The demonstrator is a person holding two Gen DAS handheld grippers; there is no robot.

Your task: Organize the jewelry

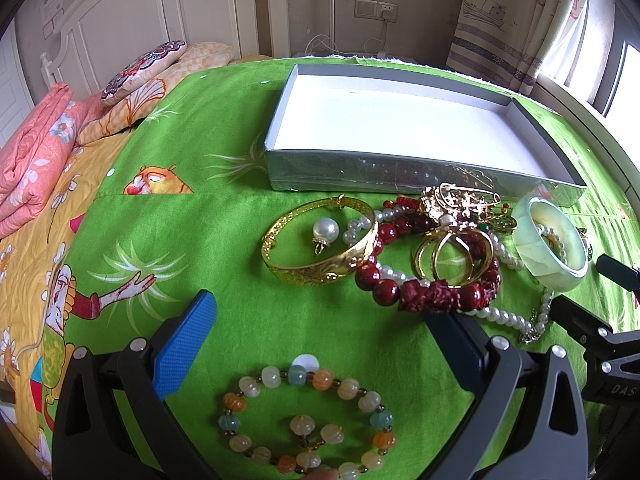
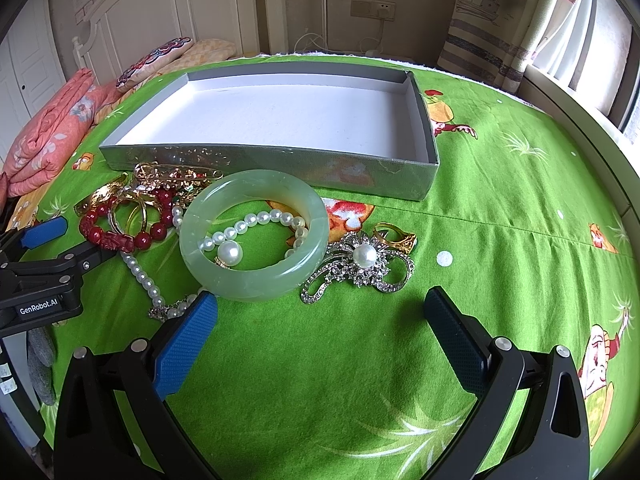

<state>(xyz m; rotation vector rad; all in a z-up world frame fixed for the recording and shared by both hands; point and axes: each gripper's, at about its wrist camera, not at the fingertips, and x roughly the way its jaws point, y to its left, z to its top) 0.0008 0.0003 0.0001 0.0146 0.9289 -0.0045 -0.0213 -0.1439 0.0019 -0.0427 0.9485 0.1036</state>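
An empty grey box [image 1: 276, 168] [image 2: 264, 158] with a white floor lies on the green cloth. In front of it lies a jewelry pile: gold bangle [image 1: 320, 270], red bead bracelet [image 1: 432, 294] [image 2: 106, 236], gold rings [image 1: 452, 256], pearl strand [image 1: 508, 316] [image 2: 248, 222], jade bangle [image 1: 556, 248] [image 2: 252, 280], silver pearl brooch [image 2: 360, 266], gold ring [image 2: 396, 238]. A pastel bead bracelet [image 1: 308, 420] lies between my left gripper's fingers. My left gripper [image 1: 320, 320] is open and empty. My right gripper [image 2: 320, 312] is open and empty, just before the jade bangle and brooch.
The green cartoon cloth [image 2: 500, 240] covers a bed. Folded pink quilt [image 1: 32, 152] and pillows [image 1: 144, 68] lie at the far left. A headboard, wall socket and curtain [image 2: 500, 20] stand behind. Each gripper shows at the edge of the other's view.
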